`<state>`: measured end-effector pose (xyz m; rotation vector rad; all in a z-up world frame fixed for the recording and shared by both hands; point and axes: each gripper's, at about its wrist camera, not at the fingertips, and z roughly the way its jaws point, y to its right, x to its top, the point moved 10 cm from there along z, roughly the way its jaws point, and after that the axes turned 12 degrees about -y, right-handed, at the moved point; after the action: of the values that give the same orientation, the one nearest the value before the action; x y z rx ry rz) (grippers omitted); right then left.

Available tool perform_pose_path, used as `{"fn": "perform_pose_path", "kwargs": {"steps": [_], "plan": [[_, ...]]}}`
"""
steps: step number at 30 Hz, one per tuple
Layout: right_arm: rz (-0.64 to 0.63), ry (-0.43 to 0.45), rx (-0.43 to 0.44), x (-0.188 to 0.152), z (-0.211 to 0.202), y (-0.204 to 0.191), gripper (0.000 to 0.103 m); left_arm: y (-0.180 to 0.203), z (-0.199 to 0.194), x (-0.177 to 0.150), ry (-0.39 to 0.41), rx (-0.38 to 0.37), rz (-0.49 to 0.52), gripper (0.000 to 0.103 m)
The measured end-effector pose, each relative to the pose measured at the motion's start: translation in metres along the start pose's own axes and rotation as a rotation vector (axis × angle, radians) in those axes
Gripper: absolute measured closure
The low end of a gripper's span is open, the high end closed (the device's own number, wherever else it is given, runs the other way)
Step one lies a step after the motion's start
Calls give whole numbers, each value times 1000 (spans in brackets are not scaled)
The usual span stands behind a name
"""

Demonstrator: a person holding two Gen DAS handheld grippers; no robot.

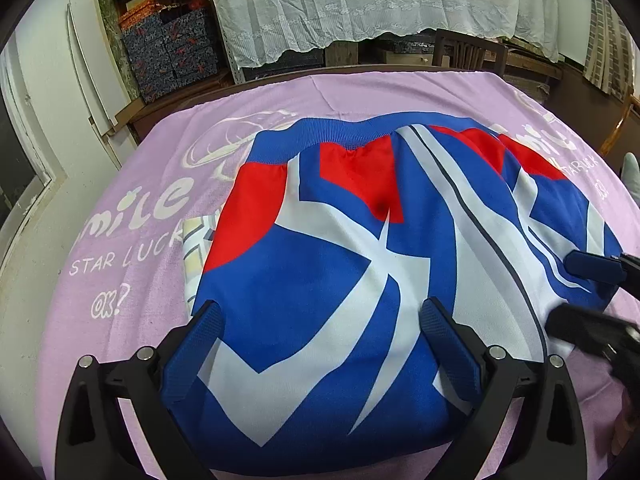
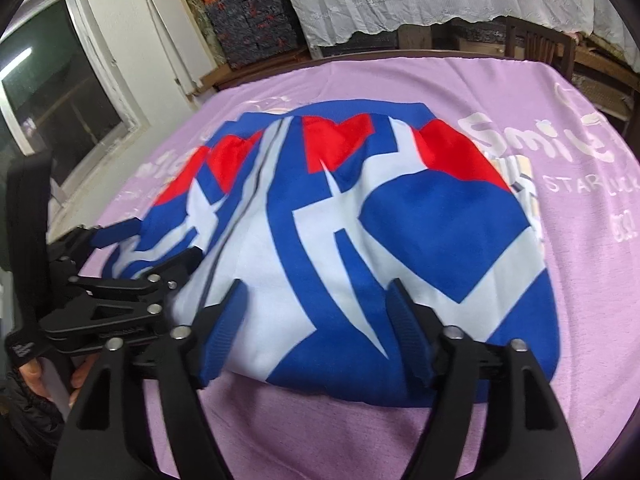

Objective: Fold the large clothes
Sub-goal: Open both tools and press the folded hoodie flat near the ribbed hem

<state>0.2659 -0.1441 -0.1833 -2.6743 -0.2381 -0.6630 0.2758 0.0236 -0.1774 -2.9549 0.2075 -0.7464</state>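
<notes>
Blue, red and white jacket [image 1: 340, 264] lies folded on my lilac-covered tabletop [image 1: 120, 280]; left tool [image 1: 324, 312] and right tool [image 2: 316, 292] both gape wide over its near edge, gripping nothing. A dragging pad could undo that fold

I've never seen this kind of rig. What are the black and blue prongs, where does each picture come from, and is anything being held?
No robot here: a person holds a two-finger gripper in each hand, with a camera on each looking along its fingers. One picture is from the left gripper, the other from the right gripper. A folded blue, white and red garment lies on a pink cloth printed with words. Another, pale item peeks from under it. Both grippers stand open over the garment; neither holds anything.
</notes>
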Motion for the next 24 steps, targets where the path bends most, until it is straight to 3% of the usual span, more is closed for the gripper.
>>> {"fn": "perform_pose_path", "kwargs": {"steps": [1,2,6,14,19,24], "plan": [[2,-2,31,0,0,-1,12,0,0,0,-1,-5,-2,3],[3,-9,66,0,0,-4,10,-1,0,0,-2,-8,-4,3],[-12,-13,57,0,-4,-9,9,-1,-2,1,2,-20,-7,3],[27,77,122,5,-31,-7,9,5,-13,3,47,-36,16,4],[123,-15,139,1,-12,12,12,7,-8,2,27,-31,25,4],[119,-8,133,-1,-14,10,12,5,-6,2,24,-35,19,3]]}}
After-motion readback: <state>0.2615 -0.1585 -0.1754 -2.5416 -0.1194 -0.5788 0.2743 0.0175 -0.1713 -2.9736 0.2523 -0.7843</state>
